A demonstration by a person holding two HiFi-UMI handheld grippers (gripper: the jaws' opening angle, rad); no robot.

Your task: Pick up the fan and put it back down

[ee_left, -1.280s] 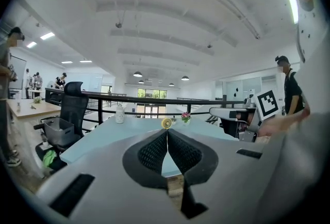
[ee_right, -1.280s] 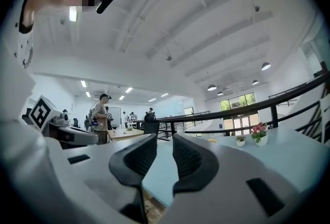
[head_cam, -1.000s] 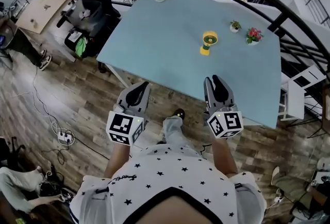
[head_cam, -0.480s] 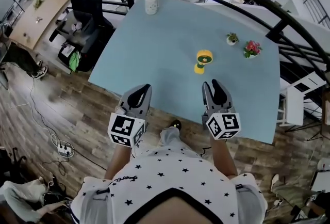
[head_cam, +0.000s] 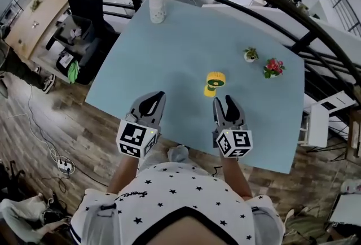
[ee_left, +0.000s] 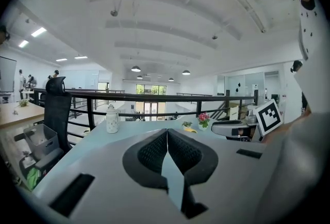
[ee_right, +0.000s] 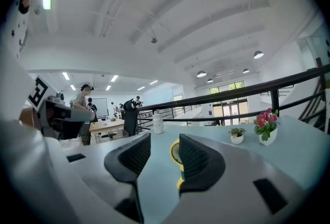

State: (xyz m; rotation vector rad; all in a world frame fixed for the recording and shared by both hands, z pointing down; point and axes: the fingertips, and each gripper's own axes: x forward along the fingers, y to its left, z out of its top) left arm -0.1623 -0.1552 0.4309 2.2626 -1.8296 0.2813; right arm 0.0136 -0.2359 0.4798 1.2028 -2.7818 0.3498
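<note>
**A:** What has been changed over the last second?

**B:** The distance has been closed. Both grippers have been carried forward over the near edge of the table (head_cam: 169,52). The fan (head_cam: 213,82) (yellow, with a green grille, standing upright on the table top) is now found just ahead of the right gripper (head_cam: 224,104). Before, it was well apart from it.

**A:** And how are the jaws set?

**B:** Those of the right gripper are being opened, and a clear gap is seen between them in the right gripper view. The fan (ee_right: 177,158) is framed in that gap but lies beyond the tips, so nothing is pinched. Those of the left gripper (head_cam: 159,95) are pressed together on nothing, with only bare table top seen past them.

**A:** What is meant by that for the task?

**B:** A reach is judged to be under way, with the grasp not yet made. The fan has not been lifted and is untouched, well apart from the white bottle (head_cam: 157,9) at the far edge, with the flower pot (head_cam: 273,68) off to its right. The right gripper would have to be brought further forward, so that the fan sits between the pads before they are closed.
</note>
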